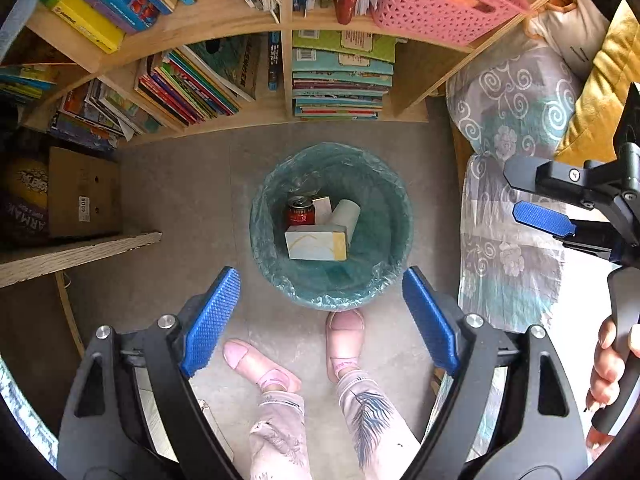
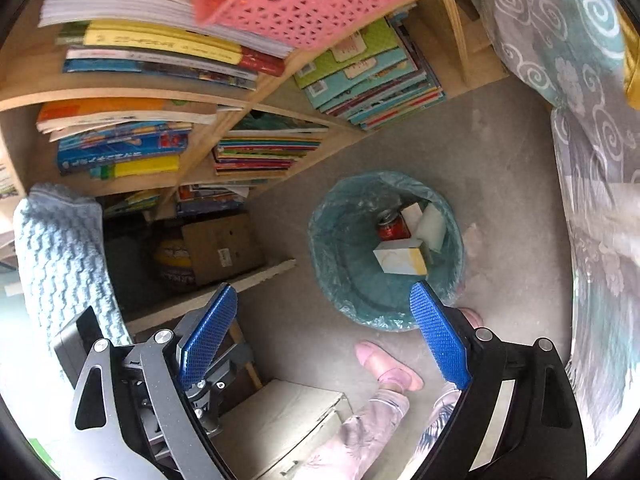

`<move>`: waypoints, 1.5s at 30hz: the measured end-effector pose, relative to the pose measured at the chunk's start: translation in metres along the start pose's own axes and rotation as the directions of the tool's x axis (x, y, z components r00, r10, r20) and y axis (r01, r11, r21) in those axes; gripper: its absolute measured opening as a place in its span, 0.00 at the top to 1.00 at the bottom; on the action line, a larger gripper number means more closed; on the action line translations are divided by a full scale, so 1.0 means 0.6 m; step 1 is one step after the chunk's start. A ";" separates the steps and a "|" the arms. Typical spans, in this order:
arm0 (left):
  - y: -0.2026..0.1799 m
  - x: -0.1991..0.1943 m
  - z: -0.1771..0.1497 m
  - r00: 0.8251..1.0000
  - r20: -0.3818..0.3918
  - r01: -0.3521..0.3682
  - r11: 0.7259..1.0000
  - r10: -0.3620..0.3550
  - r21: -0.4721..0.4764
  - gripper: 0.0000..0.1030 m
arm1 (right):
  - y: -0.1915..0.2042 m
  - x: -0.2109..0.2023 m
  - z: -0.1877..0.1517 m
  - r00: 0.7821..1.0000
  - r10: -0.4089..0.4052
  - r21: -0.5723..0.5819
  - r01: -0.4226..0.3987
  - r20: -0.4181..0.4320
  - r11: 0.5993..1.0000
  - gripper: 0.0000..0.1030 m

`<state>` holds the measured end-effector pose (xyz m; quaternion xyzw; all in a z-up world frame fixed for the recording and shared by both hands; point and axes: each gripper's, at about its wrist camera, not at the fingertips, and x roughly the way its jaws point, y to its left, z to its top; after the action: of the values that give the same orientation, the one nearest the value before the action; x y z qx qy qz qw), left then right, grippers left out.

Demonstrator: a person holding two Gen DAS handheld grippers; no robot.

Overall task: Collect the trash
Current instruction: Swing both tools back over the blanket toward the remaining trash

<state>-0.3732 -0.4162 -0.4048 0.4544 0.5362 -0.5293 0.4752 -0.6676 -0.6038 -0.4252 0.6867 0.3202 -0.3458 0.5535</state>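
The bookshelf [image 1: 224,32] runs along the far side of the floor [image 1: 180,184], with a bed [image 1: 516,128] on the right; the bin [image 1: 256,216] stands on open floor between them, just ahead of the person's slippers [image 1: 344,336], presumably so that both arms can reach over it. It is upright, mouth facing up, with a green liner [image 1: 384,280] folded over the rim, which should hold the bag open for dropping. The trash lies at the bottom of the bin. Largest is a white-and-yellow box [image 1: 316,244], lying on its side with its long axis roughly left to right in the left view. Behind it a white roll [image 1: 347,214] leans, long axis sloping from the box up toward the far wall. A red can [image 1: 301,212] stands near upright, opened top facing the camera, touching the box. A small white piece [image 1: 323,206] sits between can and roll; its kind cannot be told. The left hand-held gripper [image 1: 320,312] hangs above the near rim, released and empty, fingers spread wide. The right hand-held gripper [image 2: 324,336] is likewise released and carries nothing, aimed down beside the bin. Judged from this, the visible items are already collected.
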 end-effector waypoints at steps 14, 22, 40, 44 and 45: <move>0.036 -0.233 -0.052 0.991 0.131 -0.013 0.999 0.018 -0.037 0.17 | 0.130 -0.180 -0.046 0.999 0.028 -0.166 -0.021 0.043 0.986 0.14; 0.104 -0.395 -0.130 0.974 0.218 -0.026 0.990 0.056 -0.138 0.09 | 0.289 -0.247 -0.106 0.998 0.069 -0.370 -0.066 -0.004 0.927 0.11; 0.358 -0.647 -0.373 0.879 0.360 -0.056 0.818 0.312 -0.572 0.07 | 0.709 -0.207 -0.250 0.965 0.129 -0.747 -0.260 -0.230 0.612 0.08; 0.420 -0.661 -0.447 0.870 0.344 -0.035 0.739 0.354 -0.673 0.07 | 0.786 -0.178 -0.303 0.953 0.110 -0.795 -0.296 -0.282 0.530 0.09; 0.433 -0.665 -0.461 0.868 0.343 -0.028 0.723 0.360 -0.690 0.07 | 0.807 -0.170 -0.317 0.951 0.104 -0.803 -0.303 -0.293 0.513 0.09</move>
<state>-0.0699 -0.1264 -0.0480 0.1733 0.5102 -0.3395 0.7710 -0.3035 -0.5114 -0.0516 0.4017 0.4188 -0.0085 0.8144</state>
